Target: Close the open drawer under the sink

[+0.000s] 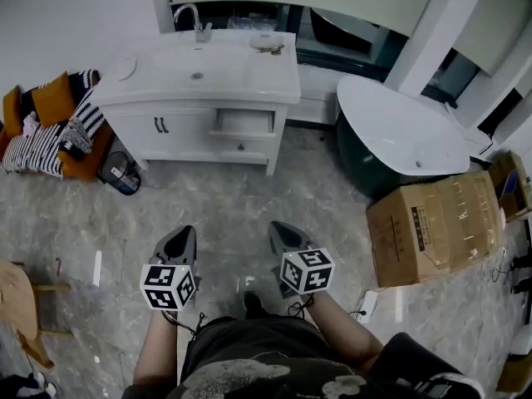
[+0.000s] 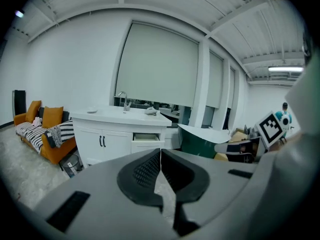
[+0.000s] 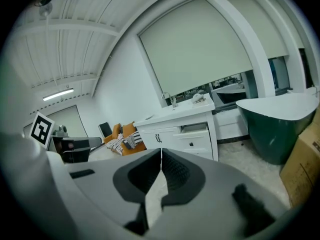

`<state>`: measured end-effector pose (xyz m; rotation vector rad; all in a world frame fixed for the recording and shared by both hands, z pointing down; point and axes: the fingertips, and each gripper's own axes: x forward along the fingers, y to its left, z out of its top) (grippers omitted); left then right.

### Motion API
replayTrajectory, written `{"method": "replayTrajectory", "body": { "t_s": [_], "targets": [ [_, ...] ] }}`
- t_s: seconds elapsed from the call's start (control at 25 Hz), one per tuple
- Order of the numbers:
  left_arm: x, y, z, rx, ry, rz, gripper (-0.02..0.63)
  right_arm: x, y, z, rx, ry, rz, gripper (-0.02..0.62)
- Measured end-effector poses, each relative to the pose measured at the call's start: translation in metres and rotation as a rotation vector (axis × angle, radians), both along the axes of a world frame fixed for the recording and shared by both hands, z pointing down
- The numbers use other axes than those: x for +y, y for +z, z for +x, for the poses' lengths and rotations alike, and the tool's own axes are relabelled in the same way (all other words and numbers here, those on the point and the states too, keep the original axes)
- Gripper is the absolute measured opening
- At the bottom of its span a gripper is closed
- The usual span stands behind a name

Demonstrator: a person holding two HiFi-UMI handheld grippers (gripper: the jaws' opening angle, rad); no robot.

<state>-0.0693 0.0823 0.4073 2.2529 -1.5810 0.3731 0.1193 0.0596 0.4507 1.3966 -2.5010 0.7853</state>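
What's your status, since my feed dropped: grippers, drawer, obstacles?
Left gripper shut, empty; right gripper shut, empty. Drawer open, far ahead, not yet reached. Box off right, not in the way.

The grey marbled floor [image 1: 241, 210] carries a white vanity [image 1: 187, 131], an orange sofa [image 1: 87, 158], a dark green tub [image 1: 399, 135] and a cardboard box [image 1: 436, 227]. A faucet [image 1: 198, 23] stands on the vanity's counter [image 1: 233, 77].

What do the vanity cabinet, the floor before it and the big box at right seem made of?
Vanity cabinet: likely painted or laminated wood, judging by its smooth, flat white panels. Floor: polished stone or stone-look tile, with grey veining and soft glare. Box: brown cardboard, with a dull surface, folded flaps and dark print.
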Motion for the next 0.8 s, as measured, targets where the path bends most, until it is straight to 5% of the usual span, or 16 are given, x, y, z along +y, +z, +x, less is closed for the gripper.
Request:
{"method": "replayTrajectory", "body": {
  "t_s": [0.44, 0.8],
  "targets": [
    [-0.039, -0.001, -0.019, 0.019, -0.075, 0.022, 0.015, -0.055, 0.020, 0.002, 0.014, 0.008, -0.027, 0.021],
    [-0.081, 0.022, -0.023, 0.036, -0.025, -0.019, 0.015, -0.086, 0.042, -0.003, 0.026, 0.053, -0.078, 0.021]
  ]
}}
